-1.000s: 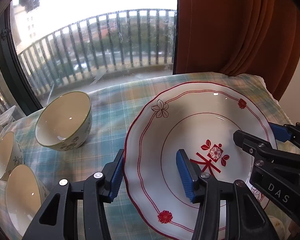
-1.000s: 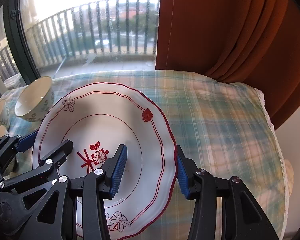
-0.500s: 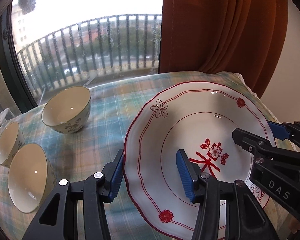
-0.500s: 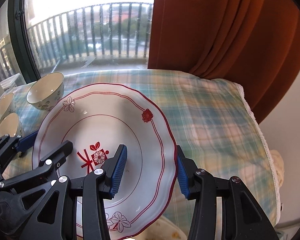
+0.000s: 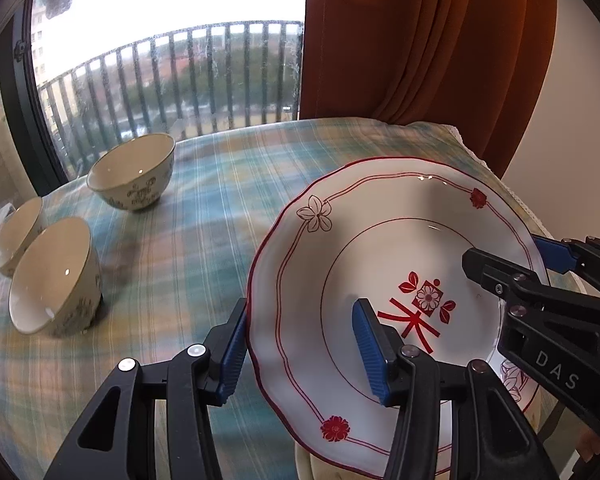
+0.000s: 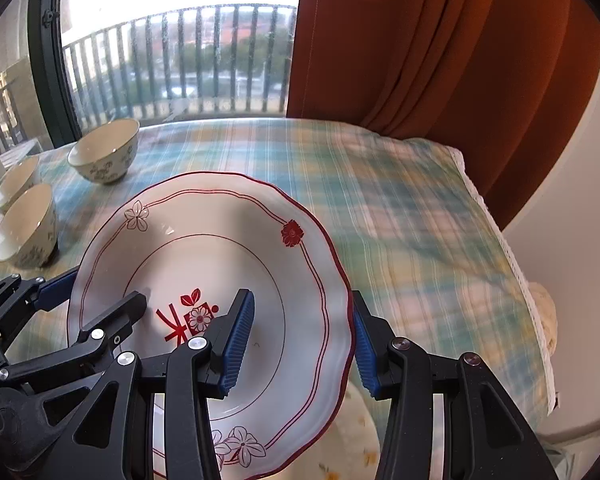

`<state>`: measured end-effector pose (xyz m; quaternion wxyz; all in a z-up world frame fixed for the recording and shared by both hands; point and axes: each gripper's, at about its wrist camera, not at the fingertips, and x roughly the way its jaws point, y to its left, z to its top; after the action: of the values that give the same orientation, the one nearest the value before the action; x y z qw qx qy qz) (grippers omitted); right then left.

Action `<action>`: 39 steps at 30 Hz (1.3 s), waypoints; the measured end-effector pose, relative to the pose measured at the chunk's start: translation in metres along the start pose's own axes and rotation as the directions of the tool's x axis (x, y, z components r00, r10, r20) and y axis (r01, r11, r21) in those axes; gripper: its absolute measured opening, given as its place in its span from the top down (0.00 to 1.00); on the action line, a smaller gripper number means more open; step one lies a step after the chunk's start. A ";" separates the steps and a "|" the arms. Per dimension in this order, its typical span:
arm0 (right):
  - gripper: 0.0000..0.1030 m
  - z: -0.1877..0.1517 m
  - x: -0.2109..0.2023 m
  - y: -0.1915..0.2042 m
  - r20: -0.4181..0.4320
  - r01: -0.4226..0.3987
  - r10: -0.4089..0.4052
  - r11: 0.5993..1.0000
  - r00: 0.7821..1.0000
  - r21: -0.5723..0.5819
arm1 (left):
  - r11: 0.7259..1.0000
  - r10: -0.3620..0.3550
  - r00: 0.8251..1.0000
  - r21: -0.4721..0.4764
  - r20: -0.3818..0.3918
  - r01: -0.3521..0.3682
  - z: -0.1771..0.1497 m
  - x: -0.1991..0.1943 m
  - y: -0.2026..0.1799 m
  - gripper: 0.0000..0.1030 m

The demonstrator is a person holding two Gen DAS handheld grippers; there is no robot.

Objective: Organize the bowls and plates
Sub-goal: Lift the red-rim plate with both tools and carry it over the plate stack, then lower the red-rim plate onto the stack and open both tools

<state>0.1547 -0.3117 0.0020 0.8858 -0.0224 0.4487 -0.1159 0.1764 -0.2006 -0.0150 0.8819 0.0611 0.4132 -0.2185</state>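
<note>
We hold the wide white ceramic plate with the scalloped red rim and red flower motif (image 5: pixel 396 280) between us, lifted over the near right part of the blue-and-yellow checked tablecloth (image 5: pixel 204 208). The left gripper (image 5: pixel 300 350) is clamped across the plate's left rim, one blue pad under the edge and one on the well; the right gripper (image 6: pixel 302 346) pinches the opposite rim the same way. Both tongs stand narrow, closed on the plate.

We judge the plate stiff, fairly heavy and brittle, with a glossy glaze that could slide on the pads, so opposite rim grips kept level seem the sound hold.

Three cream ceramic bowls with small floral prints (image 5: pixel 134 170) sit apart at the table's far left. Something pale and patterned lies under the plate's near edge, perhaps another plate; we cannot tell.

The right gripper's black arm reads "DAS". The red mark in the plate's well looks like a Chinese character.
</note>
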 end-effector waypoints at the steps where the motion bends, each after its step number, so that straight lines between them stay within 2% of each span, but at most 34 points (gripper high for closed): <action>1: 0.51 -0.004 -0.001 -0.001 -0.002 -0.002 0.002 1.000 1.000 0.001 | 1.000 0.001 1.000 0.000 0.000 -0.001 -0.005 -0.003 -0.002 0.51; 10: 0.51 -0.057 -0.014 -0.015 -0.021 0.002 -0.002 1.000 1.000 0.020 | 1.000 0.017 1.000 0.024 0.001 -0.017 -0.035 -0.017 -0.031 0.51; 17: 0.51 -0.083 -0.011 -0.033 -0.037 -0.023 0.025 0.998 0.999 0.060 | 0.997 0.036 0.999 0.075 -0.013 -0.035 -0.054 -0.016 -0.052 0.51; 24: 0.51 -0.096 -0.011 -0.042 -0.034 -0.022 0.025 0.997 0.999 0.079 | 0.994 0.044 0.998 0.100 -0.040 -0.040 -0.065 -0.008 -0.063 0.50; 31: 0.51 -0.103 0.001 -0.047 -0.058 -0.043 0.049 0.994 0.997 0.102 | 0.984 0.093 0.996 0.153 0.007 -0.093 -0.071 -0.006 -0.072 0.51; 39: 0.51 -0.107 0.005 -0.048 -0.035 -0.057 0.061 0.993 0.998 0.100 | 0.973 0.124 0.991 0.189 0.045 -0.130 -0.074 -0.004 -0.076 0.50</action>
<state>0.0631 -0.3525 -0.0589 0.8803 0.0370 0.4595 -0.1120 0.0895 -0.2463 -0.0549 0.8909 0.1681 0.3708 -0.2014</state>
